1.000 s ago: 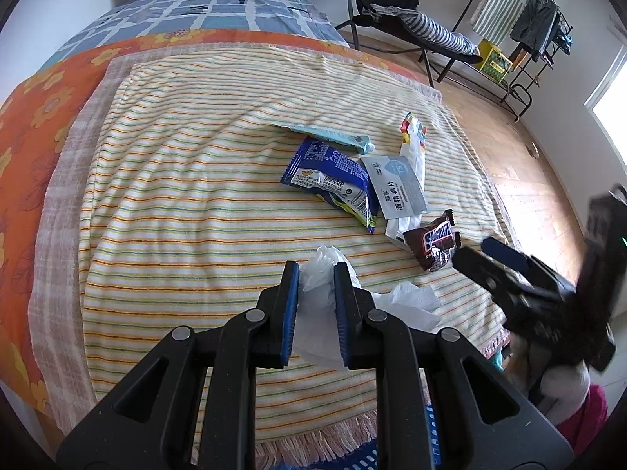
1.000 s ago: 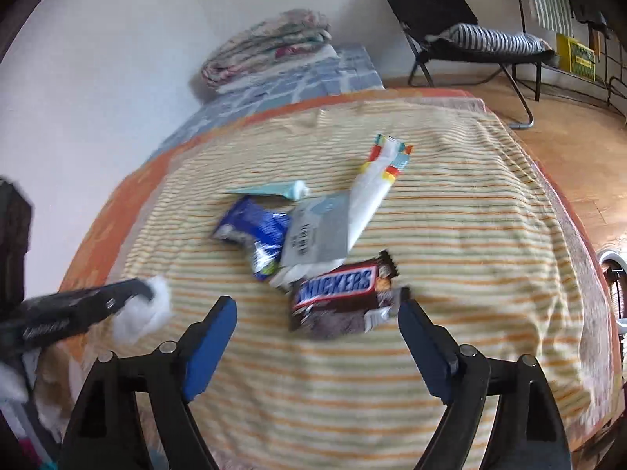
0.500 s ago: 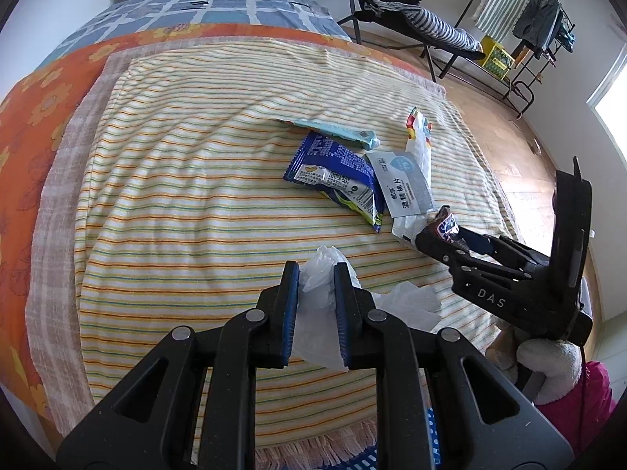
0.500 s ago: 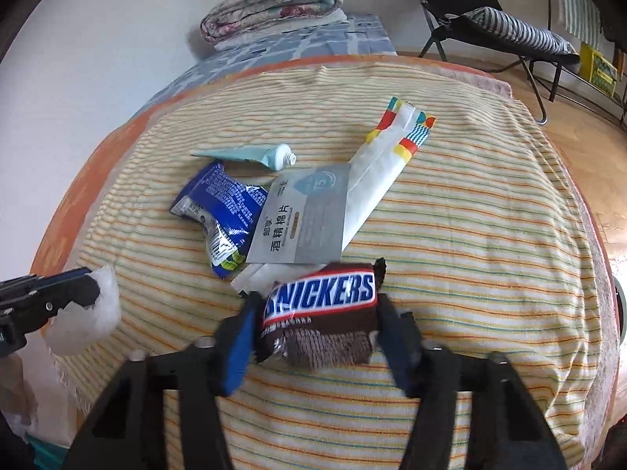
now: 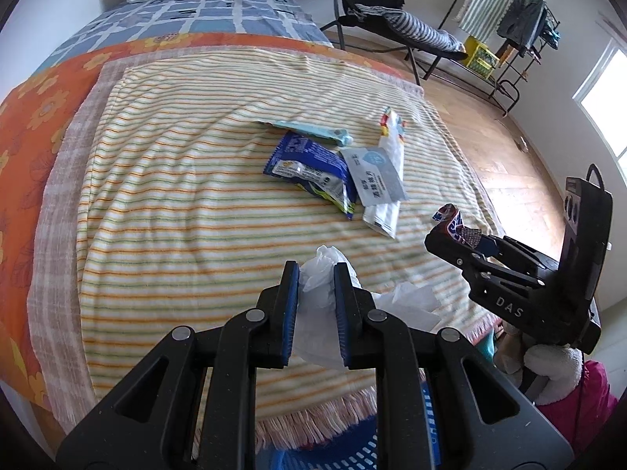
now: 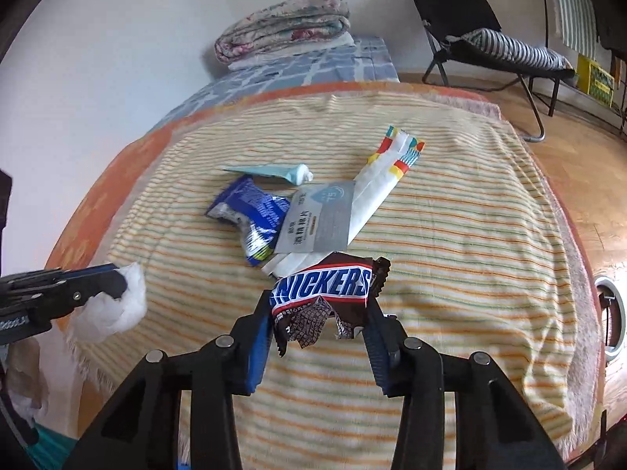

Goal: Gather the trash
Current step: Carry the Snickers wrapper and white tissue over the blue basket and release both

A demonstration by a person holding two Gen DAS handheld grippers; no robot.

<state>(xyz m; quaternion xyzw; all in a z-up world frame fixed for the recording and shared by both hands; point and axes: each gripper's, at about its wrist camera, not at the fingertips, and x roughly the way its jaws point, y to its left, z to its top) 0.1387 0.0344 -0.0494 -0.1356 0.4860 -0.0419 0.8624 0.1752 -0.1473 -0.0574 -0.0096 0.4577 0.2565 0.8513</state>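
My left gripper [image 5: 316,274] is shut on a crumpled white tissue [image 5: 318,305] above the near edge of the striped blanket [image 5: 176,196]. My right gripper [image 6: 319,305] is shut on a brown Snickers wrapper [image 6: 325,290] and holds it lifted off the blanket; it also shows in the left wrist view [image 5: 454,227]. On the blanket lie a blue snack wrapper [image 6: 250,211], a grey sachet [image 6: 319,219], a long white packet with coloured ends [image 6: 384,180] and a light blue tube [image 6: 270,172].
A folded quilt [image 6: 286,31] lies at the bed's far end. A black folding chair [image 6: 490,39] and a clothes rack [image 5: 509,31] stand on the wooden floor to the right. A blue basket [image 5: 352,450] sits below the bed's near edge.
My right gripper closed on the Snickers wrapper and lifted it off the blanket, back toward the near edge. My left gripper kept hold of the tissue and barely moved.
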